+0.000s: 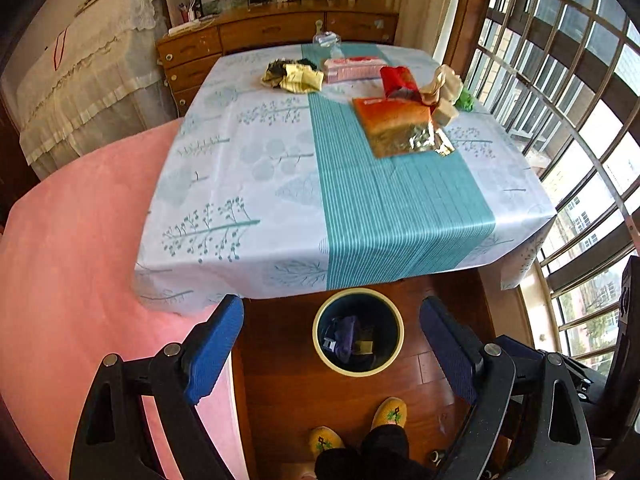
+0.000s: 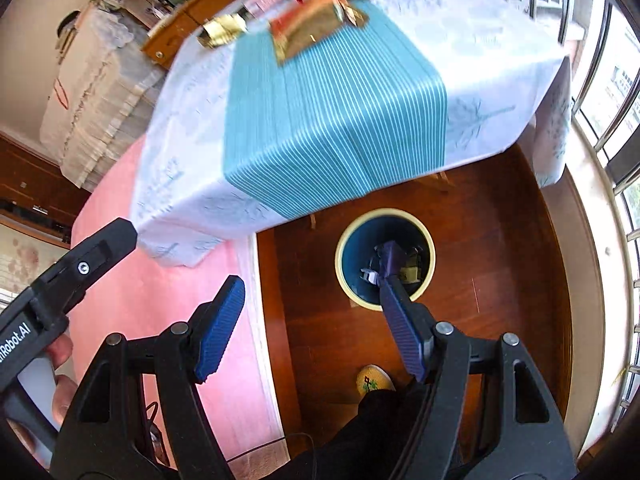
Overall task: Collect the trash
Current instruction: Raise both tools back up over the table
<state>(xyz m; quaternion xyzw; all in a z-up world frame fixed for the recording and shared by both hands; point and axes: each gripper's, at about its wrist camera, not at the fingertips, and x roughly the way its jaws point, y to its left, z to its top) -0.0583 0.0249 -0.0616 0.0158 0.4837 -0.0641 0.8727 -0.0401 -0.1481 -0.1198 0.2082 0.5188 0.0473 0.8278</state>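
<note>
A round dark bin with a cream rim (image 1: 359, 332) stands on the wood floor below the table's front edge; it holds purple and dark wrappers. It also shows in the right wrist view (image 2: 385, 258). My left gripper (image 1: 332, 312) is open and empty above the bin. My right gripper (image 2: 310, 286) is open and empty, its right finger over the bin. On the table lie an orange-gold foil packet (image 1: 400, 126), a red wrapper (image 1: 400, 82), yellow crumpled wrappers (image 1: 294, 76), a pink packet (image 1: 352, 68) and beige paper (image 1: 442, 90).
The table (image 1: 280, 184) carries a white and teal cloth. A pink bed (image 1: 72, 240) lies to the left. A wooden dresser (image 1: 272, 34) stands behind the table. Windows (image 1: 568, 100) run along the right. The person's yellow slippers (image 1: 390, 412) are on the floor near the bin.
</note>
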